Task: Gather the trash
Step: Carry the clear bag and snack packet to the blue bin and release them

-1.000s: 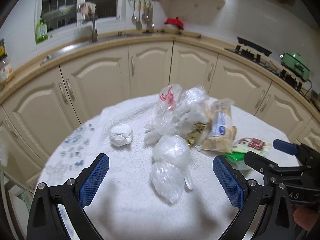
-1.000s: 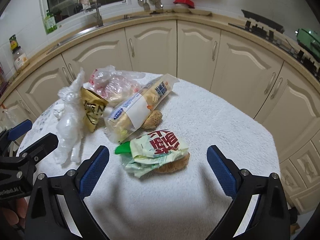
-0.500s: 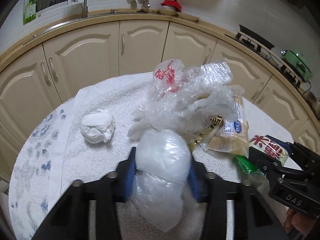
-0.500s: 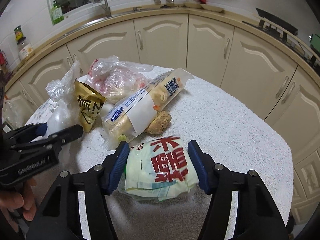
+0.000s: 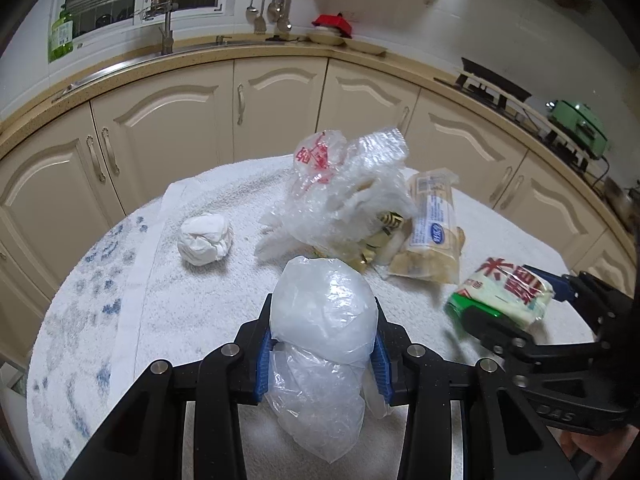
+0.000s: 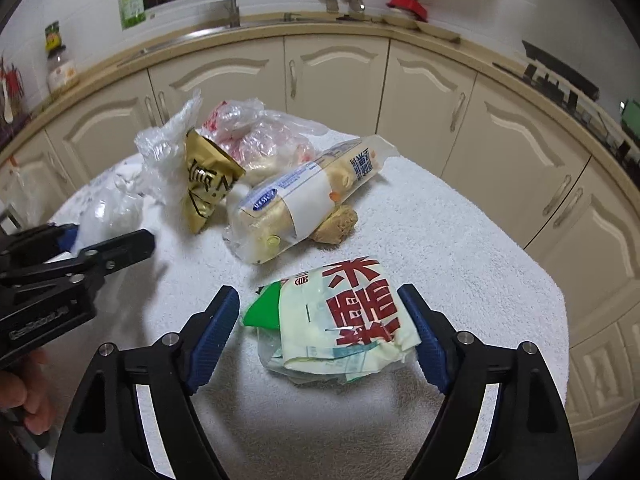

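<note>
My left gripper [image 5: 322,354] is shut on a clear plastic bag [image 5: 324,316], which bulges above and below the pads. My right gripper [image 6: 326,334] is partly open around a pale green wrapper with red characters [image 6: 344,320]; the right pad touches it, the left pad stands apart. The wrapper also shows in the left wrist view [image 5: 508,294]. On the round white-towelled table [image 6: 460,232] lie a long bread wrapper [image 6: 304,200], a gold snack bag [image 6: 206,186], crumpled clear bags [image 5: 344,192] and a white paper ball [image 5: 205,239].
A brown crust piece [image 6: 336,220] lies beside the bread wrapper. Cream kitchen cabinets [image 5: 240,108] curve behind the table, with a sink and tap [image 5: 166,28] at the back left and a stove [image 5: 492,84] at the right.
The left gripper closed on the clear plastic bag and lifted it slightly. The right gripper closed around the green wrapper, then its left pad opened away from it.
</note>
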Motion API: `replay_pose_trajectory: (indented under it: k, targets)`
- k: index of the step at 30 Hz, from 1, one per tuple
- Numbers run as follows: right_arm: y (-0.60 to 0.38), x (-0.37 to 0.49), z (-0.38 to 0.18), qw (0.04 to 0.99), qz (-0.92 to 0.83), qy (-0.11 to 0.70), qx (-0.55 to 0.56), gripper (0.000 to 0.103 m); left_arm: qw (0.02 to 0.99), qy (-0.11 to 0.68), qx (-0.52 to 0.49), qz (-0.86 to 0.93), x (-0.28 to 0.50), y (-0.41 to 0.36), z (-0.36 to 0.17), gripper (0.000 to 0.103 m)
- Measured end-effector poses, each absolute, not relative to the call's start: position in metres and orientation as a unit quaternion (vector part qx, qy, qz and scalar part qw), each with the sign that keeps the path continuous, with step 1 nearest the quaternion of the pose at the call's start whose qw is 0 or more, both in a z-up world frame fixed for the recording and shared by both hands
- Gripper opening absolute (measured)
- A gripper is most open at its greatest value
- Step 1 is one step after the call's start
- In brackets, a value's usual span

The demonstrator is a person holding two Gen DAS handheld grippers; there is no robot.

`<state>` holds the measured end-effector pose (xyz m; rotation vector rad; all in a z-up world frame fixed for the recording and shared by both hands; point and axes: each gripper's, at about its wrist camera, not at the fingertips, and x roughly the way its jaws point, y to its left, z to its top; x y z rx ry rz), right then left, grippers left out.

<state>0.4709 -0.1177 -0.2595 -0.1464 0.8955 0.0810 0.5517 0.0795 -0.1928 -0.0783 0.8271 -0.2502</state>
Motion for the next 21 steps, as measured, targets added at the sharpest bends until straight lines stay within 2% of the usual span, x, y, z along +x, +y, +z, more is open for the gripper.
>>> replay_pose_trajectory:
  k: [4,21]
  targets:
    - [-0.111,0.470,-0.267,0.892,0.032,0.433,-0.123,0.080,0.907,0.400,-0.037,-0.126,0.541,0.079,-0.197,0.037]
    - [-0.140,0.420,-0.238,0.914,0.055,0.400,-0.039,0.079,0.921,0.361,-0.018,-0.145,0.463,0.066,-0.174,0.037]
